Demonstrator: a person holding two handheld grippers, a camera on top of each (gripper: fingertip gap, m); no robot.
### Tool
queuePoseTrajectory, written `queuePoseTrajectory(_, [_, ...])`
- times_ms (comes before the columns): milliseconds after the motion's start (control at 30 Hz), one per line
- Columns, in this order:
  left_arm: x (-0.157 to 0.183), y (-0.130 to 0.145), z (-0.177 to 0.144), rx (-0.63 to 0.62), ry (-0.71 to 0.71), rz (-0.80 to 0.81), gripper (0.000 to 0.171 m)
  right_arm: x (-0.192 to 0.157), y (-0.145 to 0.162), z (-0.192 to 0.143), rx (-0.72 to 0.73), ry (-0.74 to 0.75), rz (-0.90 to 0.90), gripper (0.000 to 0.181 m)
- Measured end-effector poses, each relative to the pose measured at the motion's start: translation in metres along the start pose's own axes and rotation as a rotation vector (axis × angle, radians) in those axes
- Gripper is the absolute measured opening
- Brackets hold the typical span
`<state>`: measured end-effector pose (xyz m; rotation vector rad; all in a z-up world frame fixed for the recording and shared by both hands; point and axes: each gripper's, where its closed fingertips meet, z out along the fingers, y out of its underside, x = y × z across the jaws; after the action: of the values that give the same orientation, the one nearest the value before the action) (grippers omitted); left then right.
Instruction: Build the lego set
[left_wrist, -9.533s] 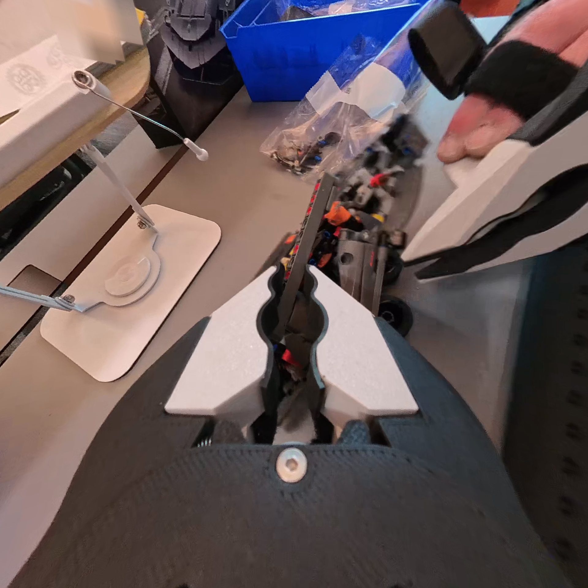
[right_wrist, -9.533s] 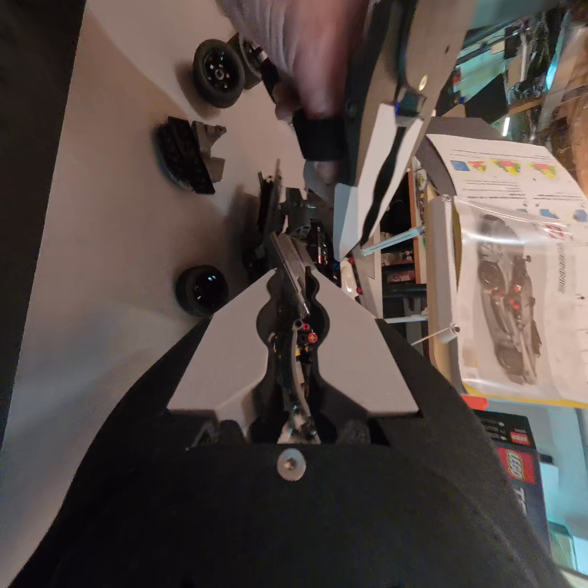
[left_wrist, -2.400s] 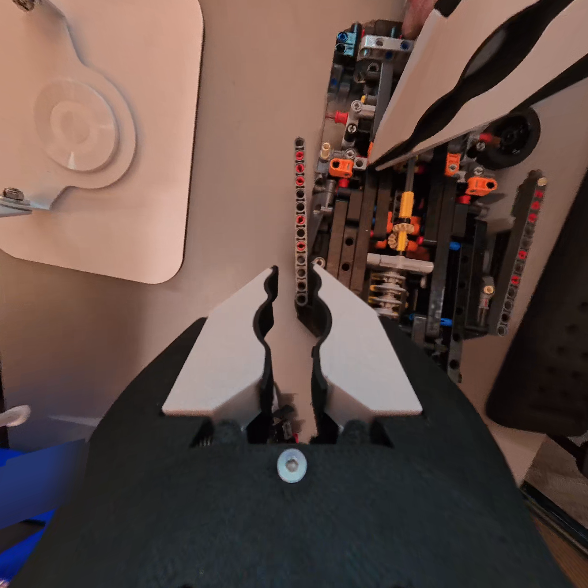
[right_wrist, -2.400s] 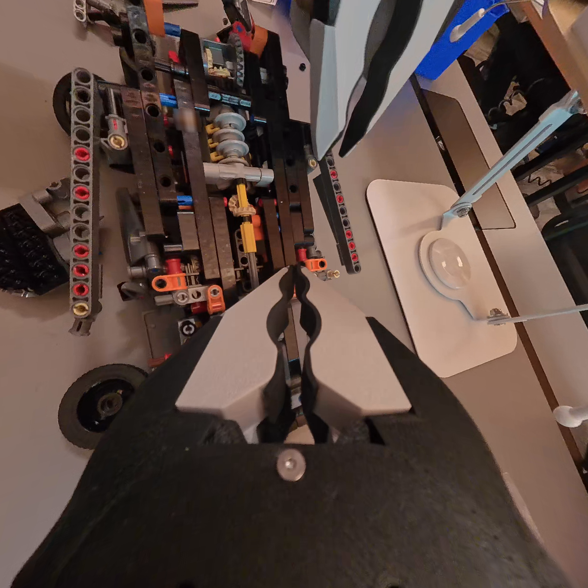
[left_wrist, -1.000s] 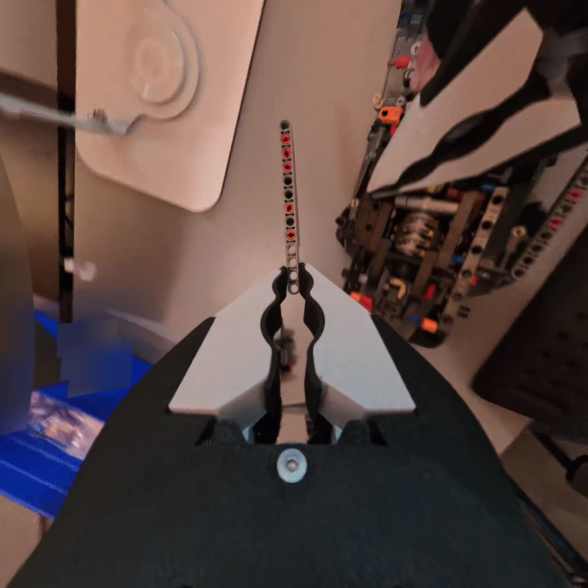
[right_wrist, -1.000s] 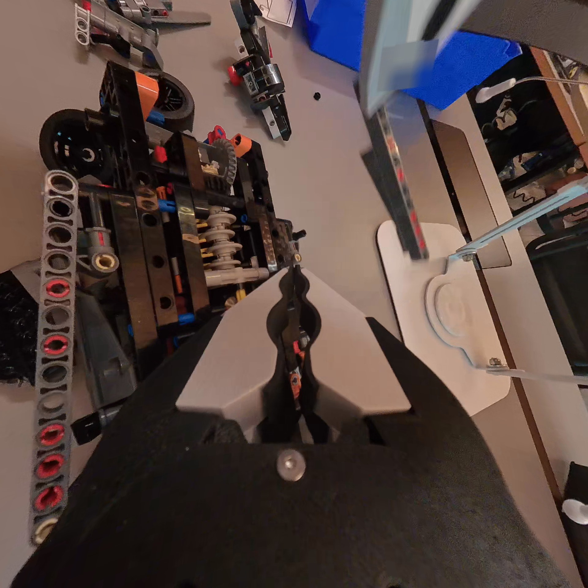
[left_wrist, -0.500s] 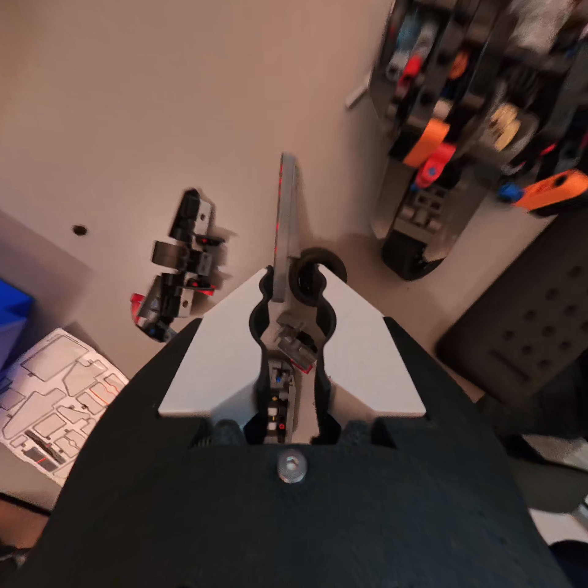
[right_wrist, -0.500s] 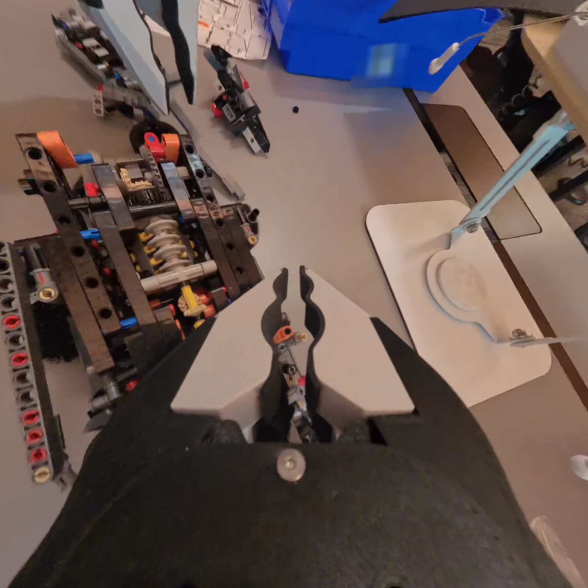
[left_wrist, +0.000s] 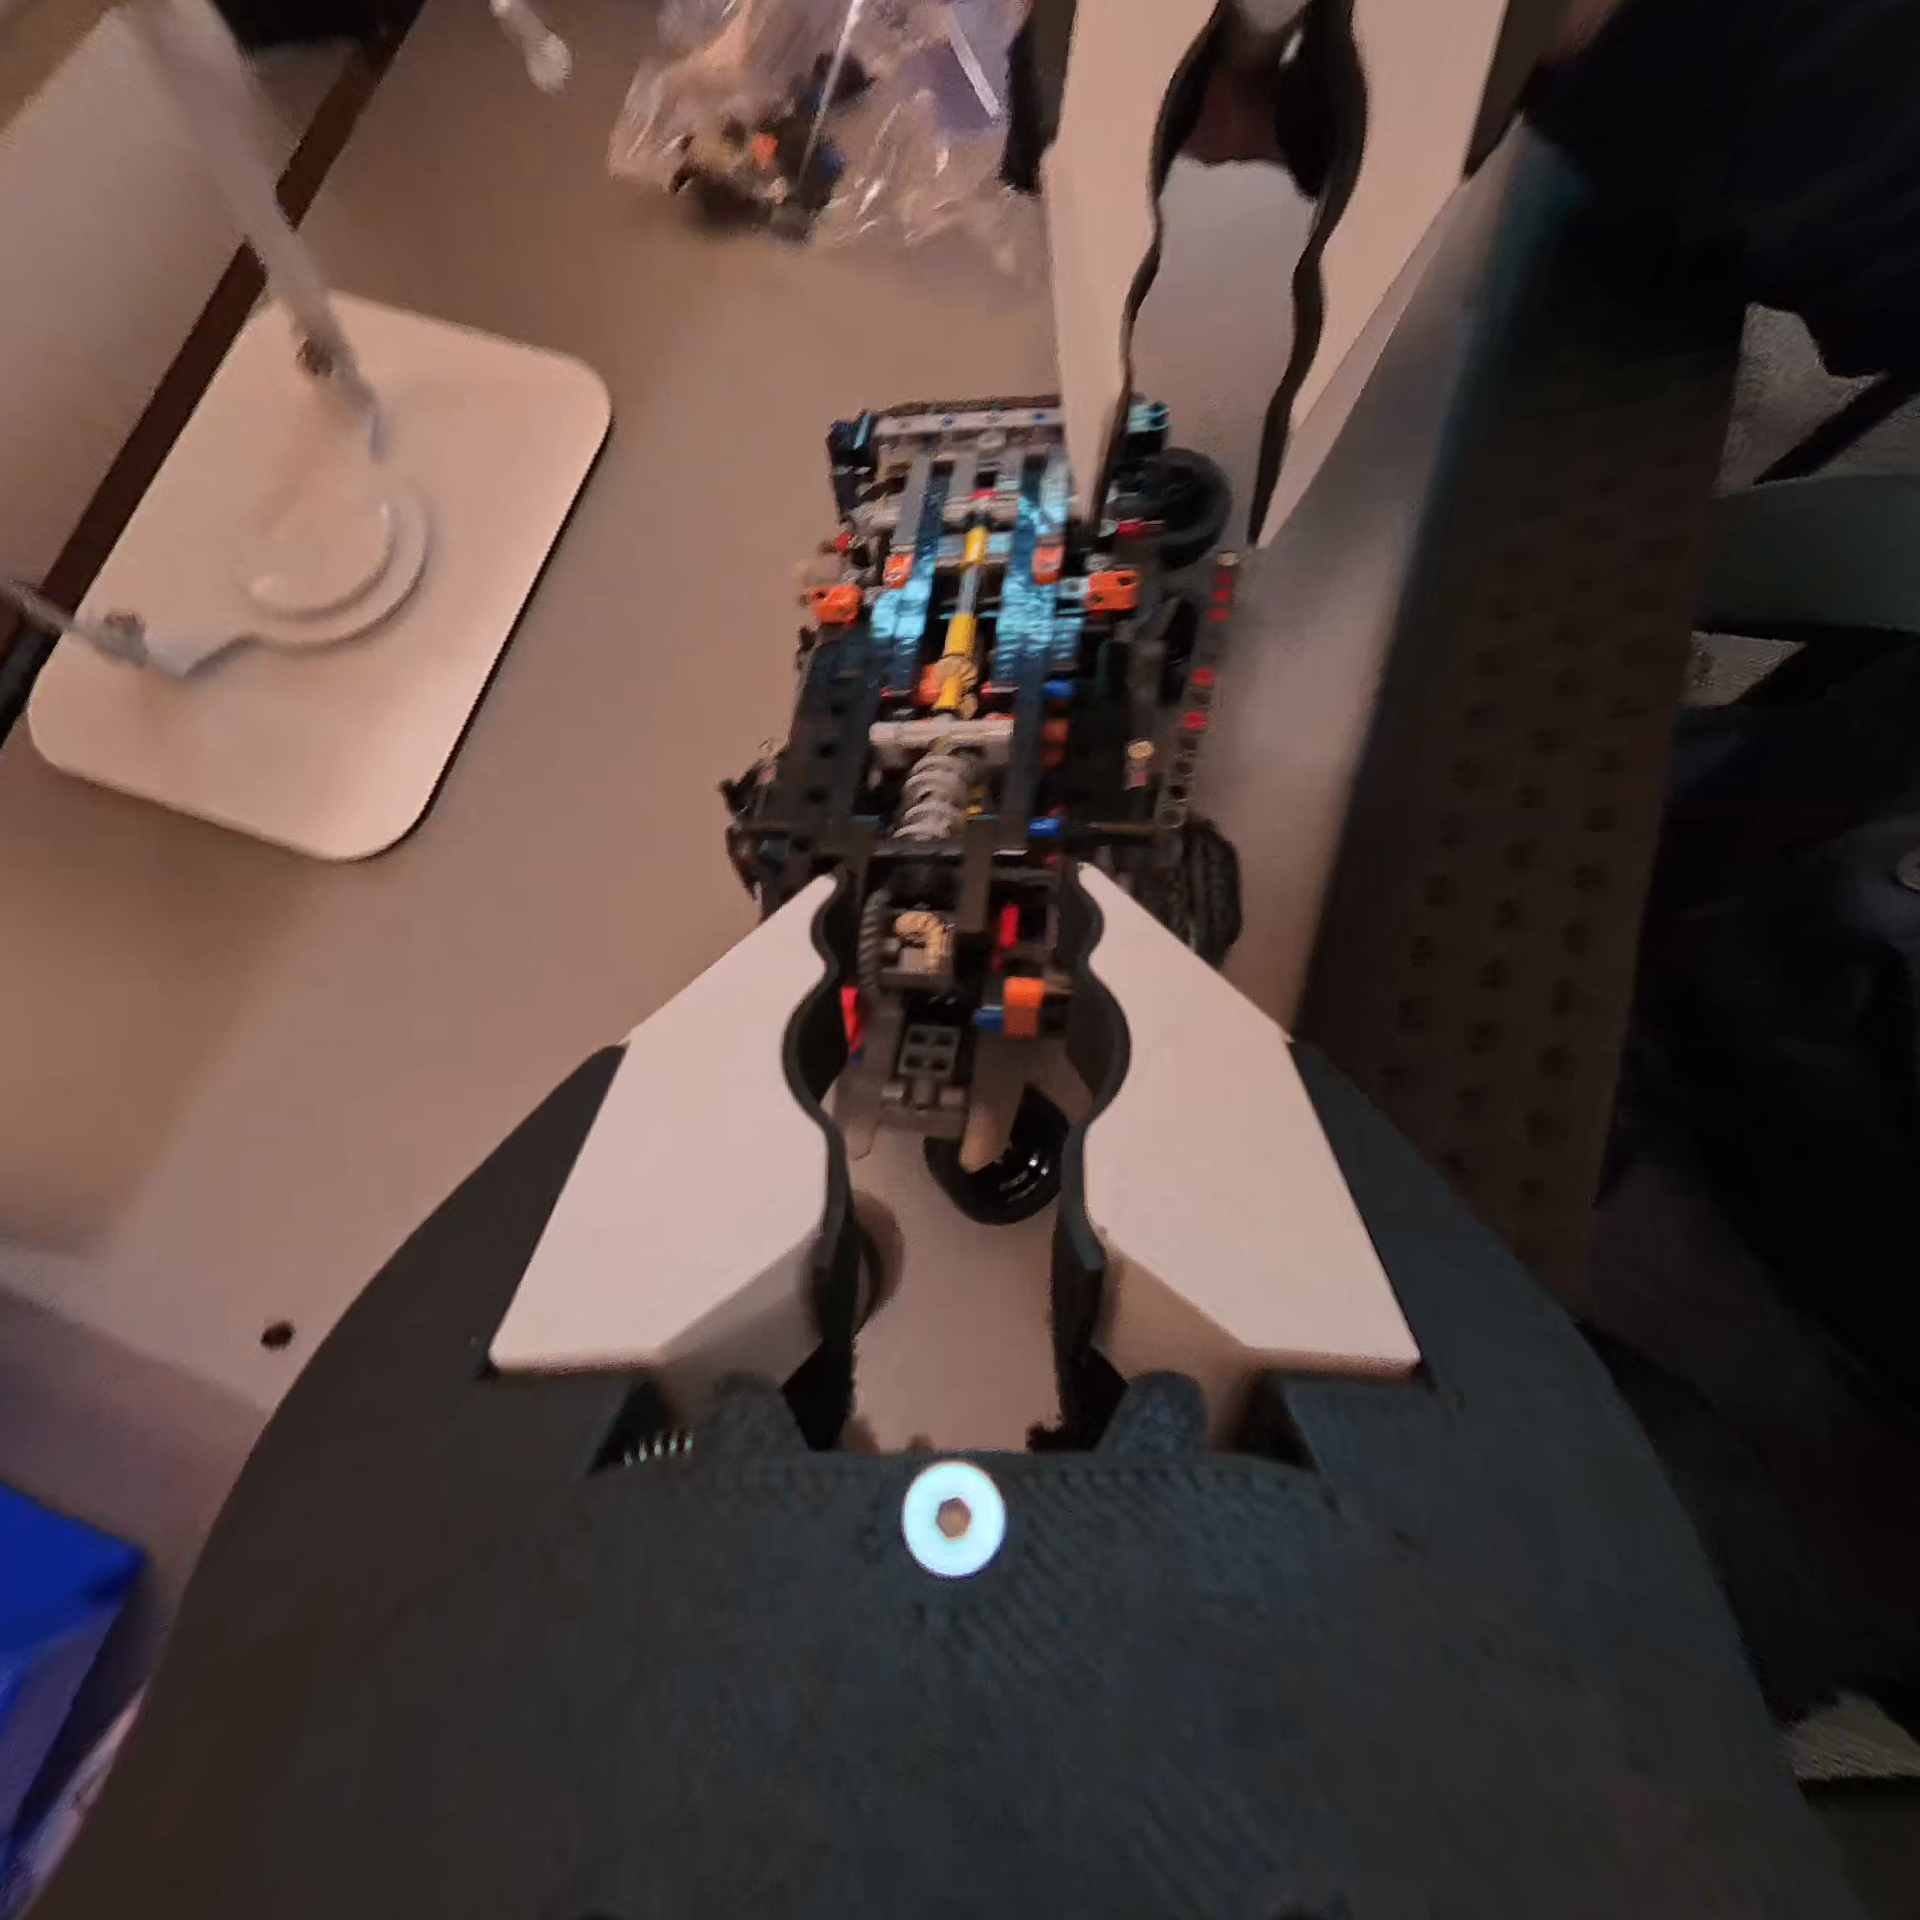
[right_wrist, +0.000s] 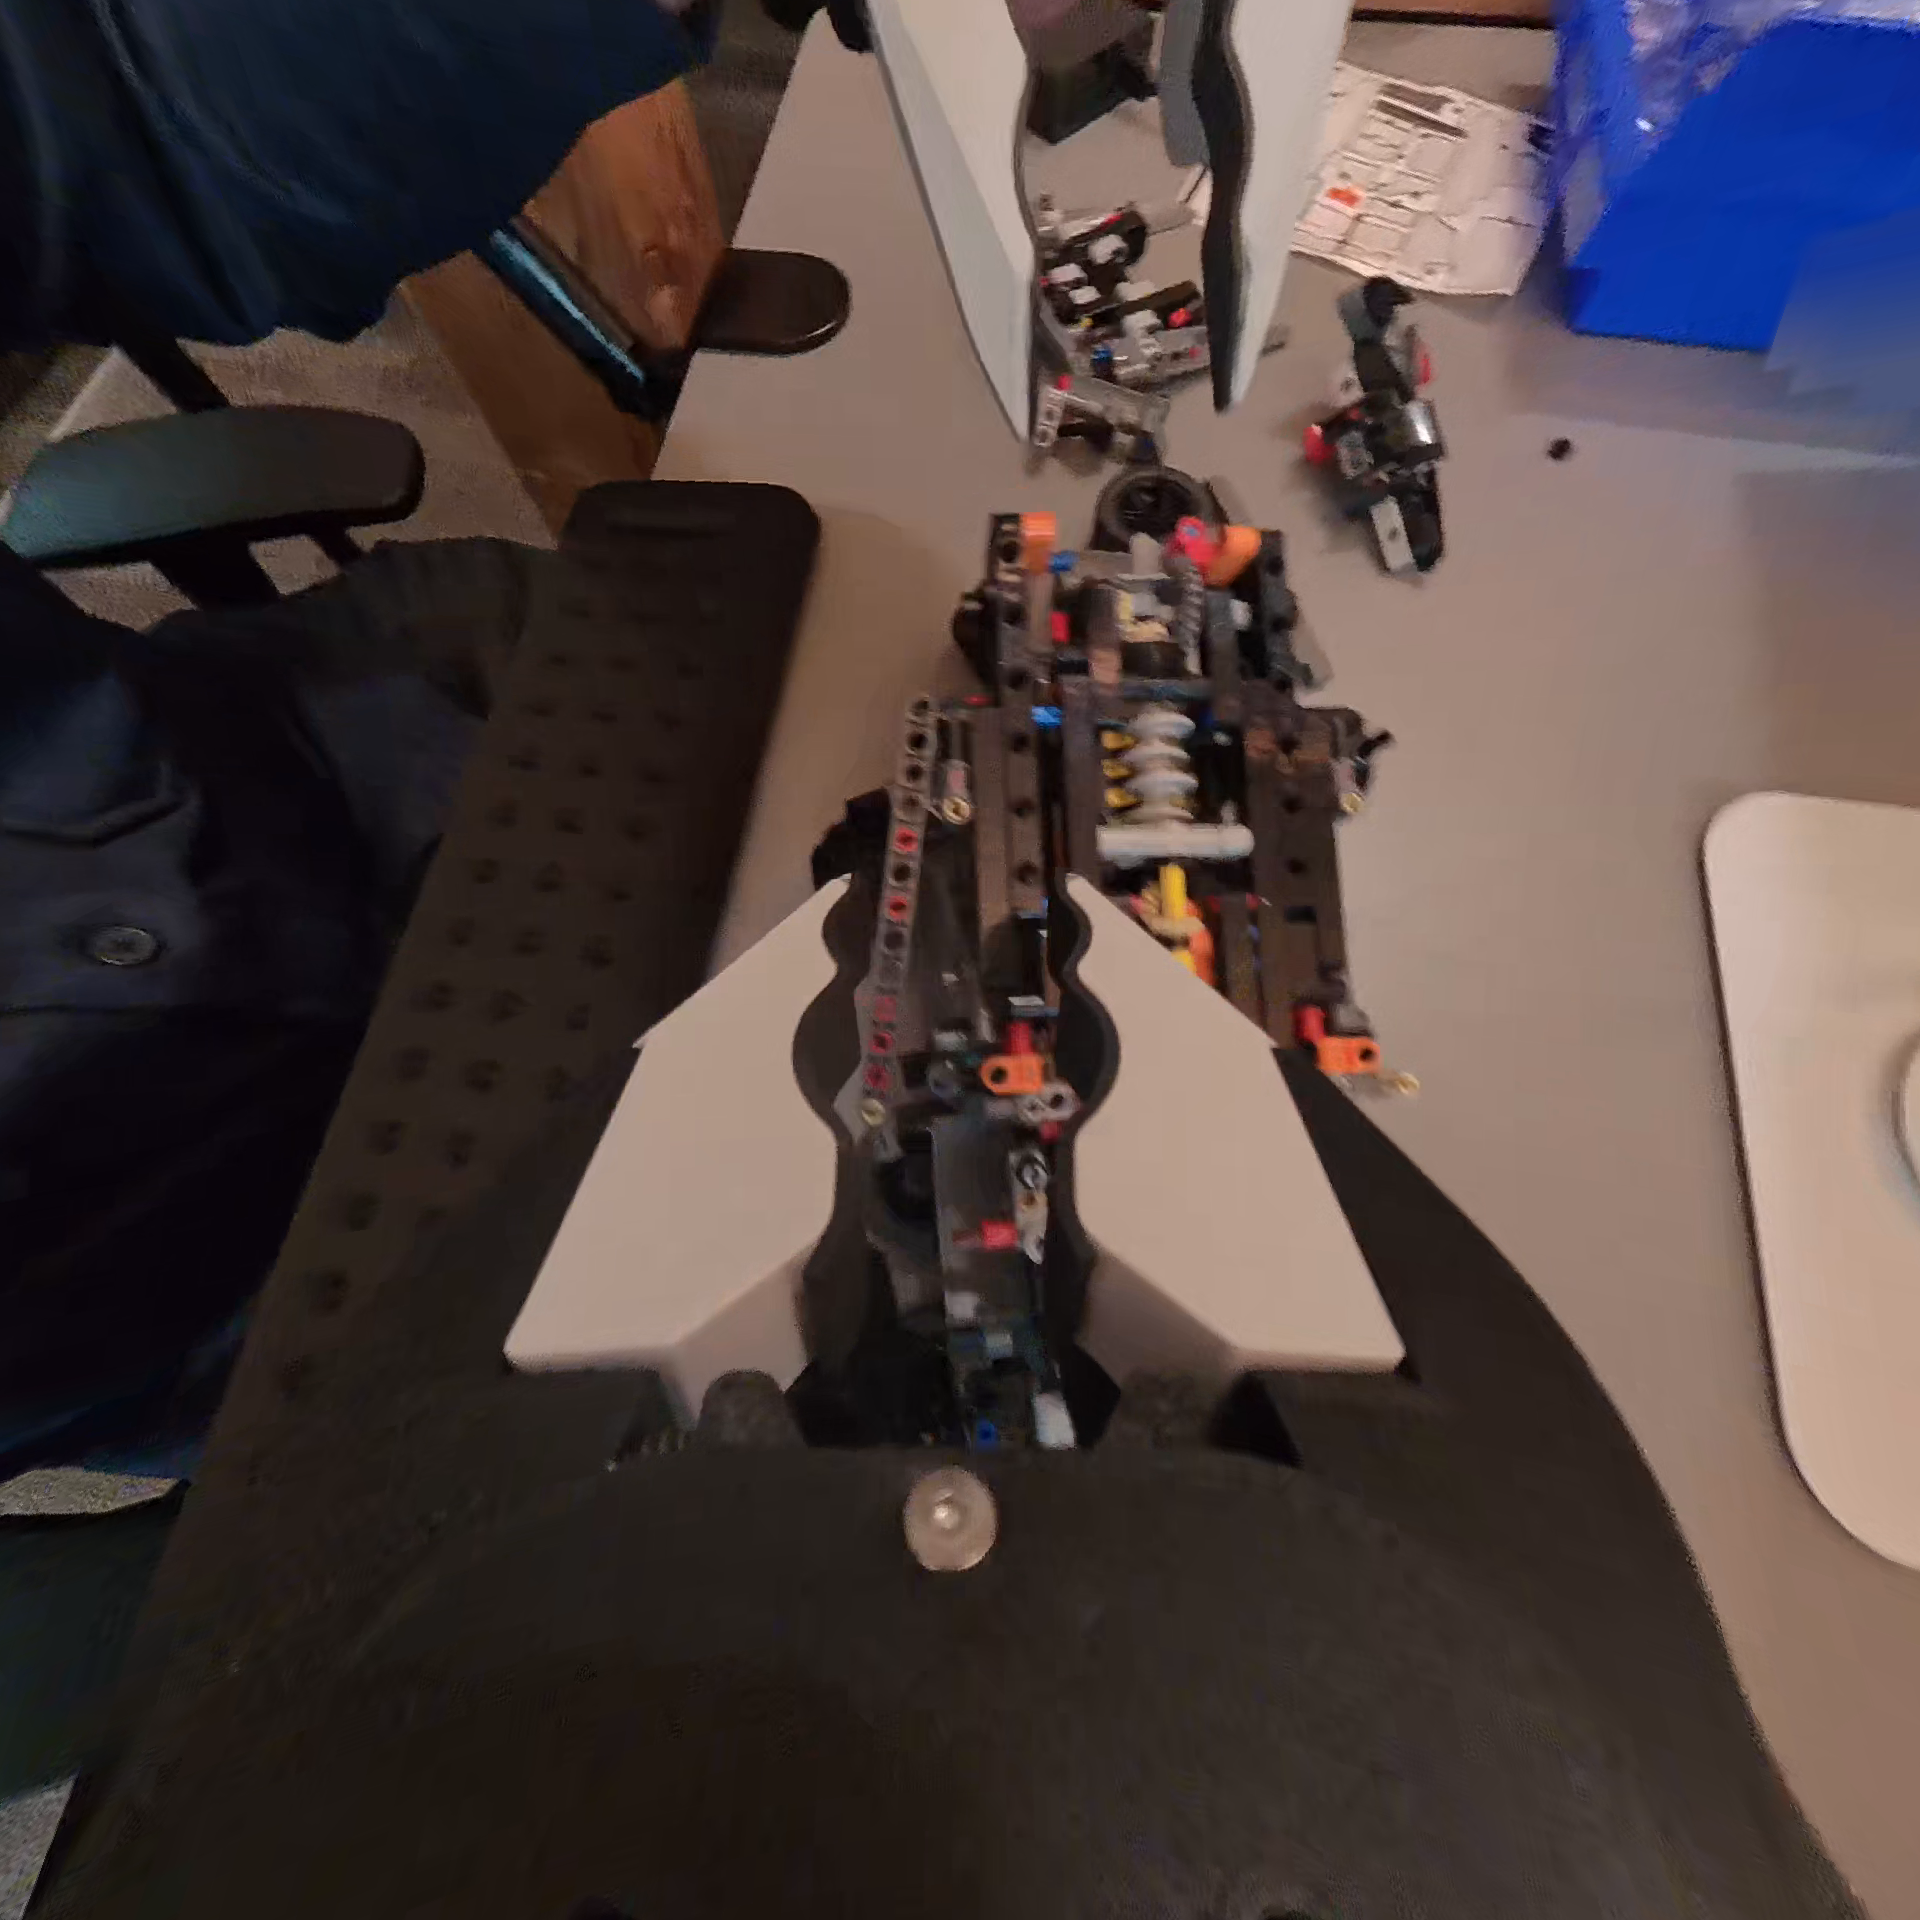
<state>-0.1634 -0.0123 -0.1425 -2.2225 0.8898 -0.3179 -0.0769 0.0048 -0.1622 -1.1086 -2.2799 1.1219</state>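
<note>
Grey table: lego chassis between spread left gripper, right gripper.

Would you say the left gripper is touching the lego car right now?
Cannot tell. In the left wrist view, the left gripper is open around the end of the lego car, but blur hides any contact.

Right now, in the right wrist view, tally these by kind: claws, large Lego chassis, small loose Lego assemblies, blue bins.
Claws: 2 (right claw, left claw)
Large Lego chassis: 1
Small loose Lego assemblies: 2
Blue bins: 1
Total: 6
</note>
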Motion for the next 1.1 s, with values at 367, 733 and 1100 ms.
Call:
queuePoseTrajectory(367, [0.041, 0.014, 0.041, -0.033, -0.207, 0.236, 0.039, -0.005, 0.005, 0.045, -0.128, 0.102, -0.069, 0.006])
queuePoseTrajectory(733, [0.03, 0.023, 0.062, 0.004, -0.354, 0.283, 0.037, 0.0, -0.001, 0.049, -0.082, 0.14, -0.1, 0.004])
queuePoseTrajectory(1100, [0.027, 0.019, 0.072, 0.023, -0.342, 0.325, 0.036, 0.007, -0.001, 0.039, 0.051, 0.082, 0.019, 0.003])
